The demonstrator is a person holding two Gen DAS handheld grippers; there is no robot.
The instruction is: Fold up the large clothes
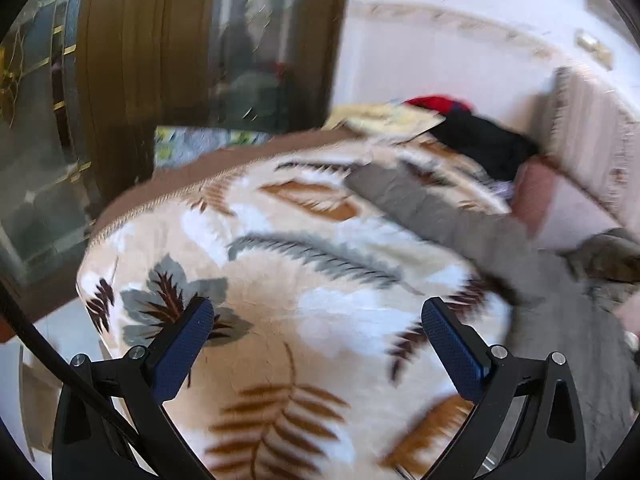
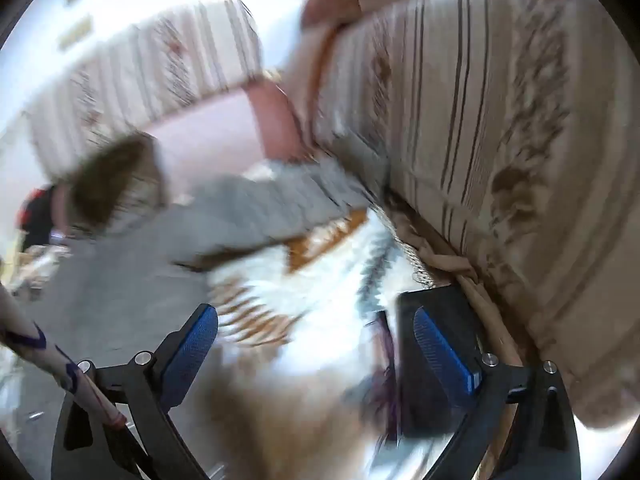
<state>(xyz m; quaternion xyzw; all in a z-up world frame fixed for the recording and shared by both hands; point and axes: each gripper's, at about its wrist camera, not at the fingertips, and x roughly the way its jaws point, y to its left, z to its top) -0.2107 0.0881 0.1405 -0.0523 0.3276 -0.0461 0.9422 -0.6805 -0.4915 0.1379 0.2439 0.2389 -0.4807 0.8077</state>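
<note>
Left wrist view: the left gripper fills the bottom of the frame, its two black arms ending in blue textured pads that stand wide apart with nothing between them. Under and beyond the pads spreads a cream blanket printed with grey, brown and orange leaves. A grey garment (a large piece, with what looks like a sleeve reaching toward centre frame) lies on the blanket along the right side, from the middle right down to the lower right corner. At the upper right, a dark garment with a red item sits at the far edge of the blanket, beside a striped cushion. A brown curtain hangs at the upper left. The picture is blurred throughout. Right wrist view, more heavily blurred: the right gripper sits at the bottom of the frame, its blue pads likewise spread wide and holding nothing. The grey garment lies at centre left on the leaf-print blanket, above and left of the pads, with a brownish patch at its upper left end whose nature cannot be told. Striped cushions fill the upper and right parts of the frame. A dark rectangular object lies at the lower right, behind the right-hand pad.
</note>
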